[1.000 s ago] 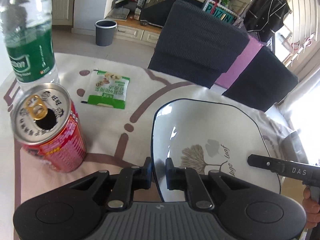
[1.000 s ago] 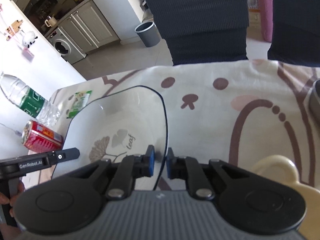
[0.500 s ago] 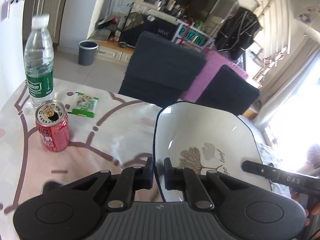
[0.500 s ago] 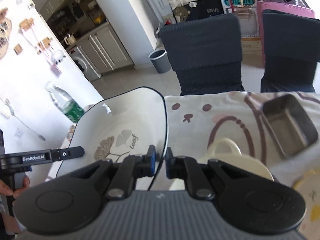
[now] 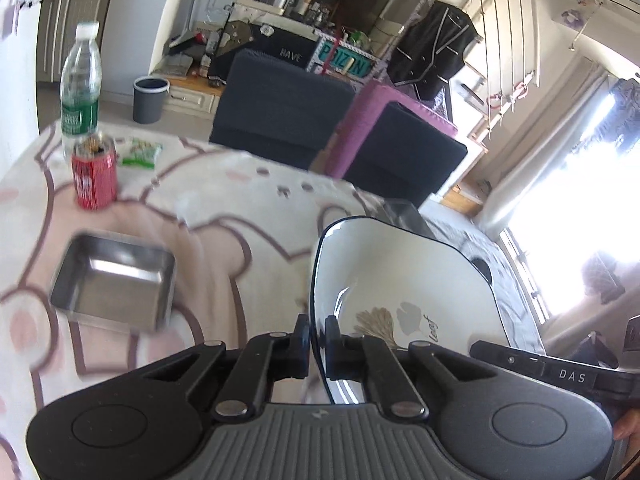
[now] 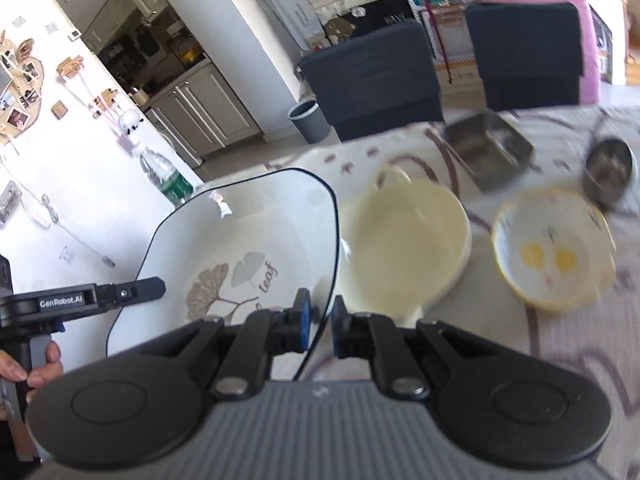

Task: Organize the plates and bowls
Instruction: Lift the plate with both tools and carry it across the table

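Observation:
A large white plate point(image 5: 400, 280) with a dark rim and a leaf print hangs in the air over the table, held on two sides. My left gripper point(image 5: 317, 336) is shut on its left rim. My right gripper point(image 6: 319, 320) is shut on the opposite rim of the same plate point(image 6: 248, 240). On the table beyond it lie a cream bowl with a handle point(image 6: 408, 240), a yellow-rimmed bowl with a lemon print point(image 6: 552, 252), a square steel tray point(image 6: 488, 148) and a small steel bowl point(image 6: 610, 168).
A second steel tray point(image 5: 114, 280) lies on the patterned cloth to the left. A red can point(image 5: 94, 176), a water bottle point(image 5: 80, 88) and a green packet point(image 5: 138, 154) stand at the far left. Two dark chairs point(image 5: 280, 112) line the far edge.
Both grippers rose and carried the plate to the right, away from the can and bottle. The cream bowl, lemon bowl and steel dishes came into the right wrist view.

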